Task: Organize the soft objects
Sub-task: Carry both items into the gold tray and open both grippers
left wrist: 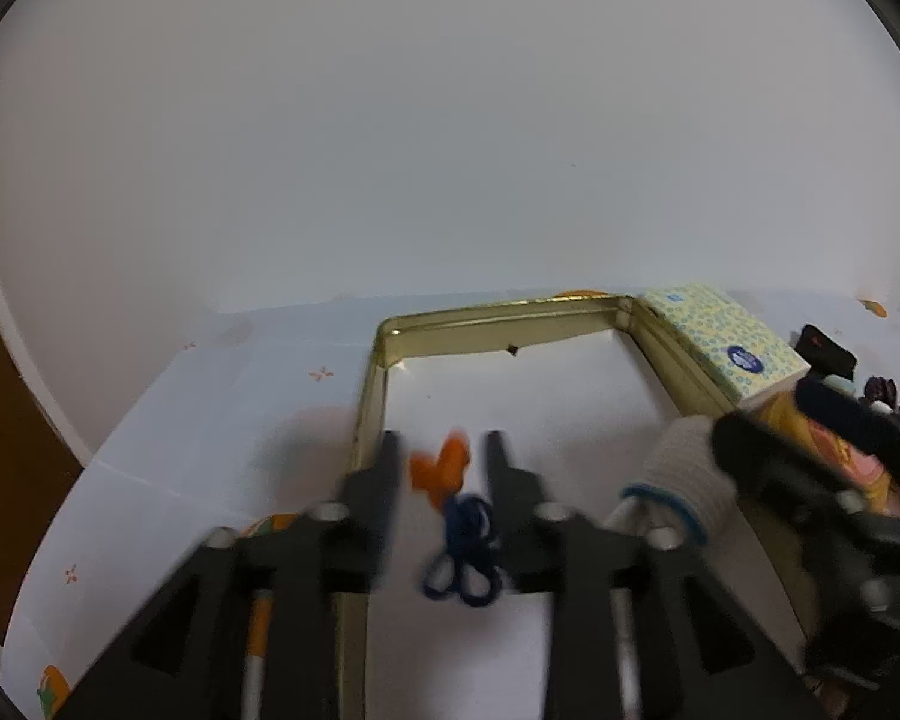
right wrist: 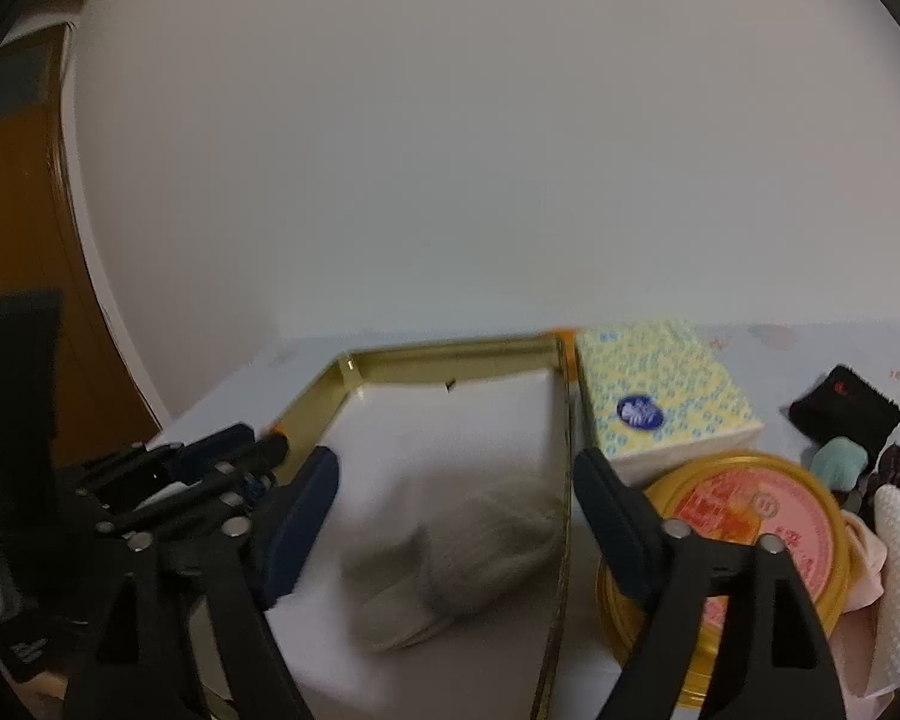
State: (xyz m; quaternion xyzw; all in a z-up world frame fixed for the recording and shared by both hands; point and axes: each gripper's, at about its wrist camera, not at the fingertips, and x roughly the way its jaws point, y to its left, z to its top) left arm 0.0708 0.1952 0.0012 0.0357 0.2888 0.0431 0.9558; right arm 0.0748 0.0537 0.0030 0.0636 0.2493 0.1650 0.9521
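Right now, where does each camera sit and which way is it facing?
Left wrist: on the left gripper, looking down over its open fingers into the gold tray at the orange and blue ties.
Right wrist: on the right gripper, open over a grey sock.
Shared: tray, tissue pack, each other's gripper.

No readable text, tissue pack (right wrist: 660,402) logo and round tin (right wrist: 750,516) label blurred
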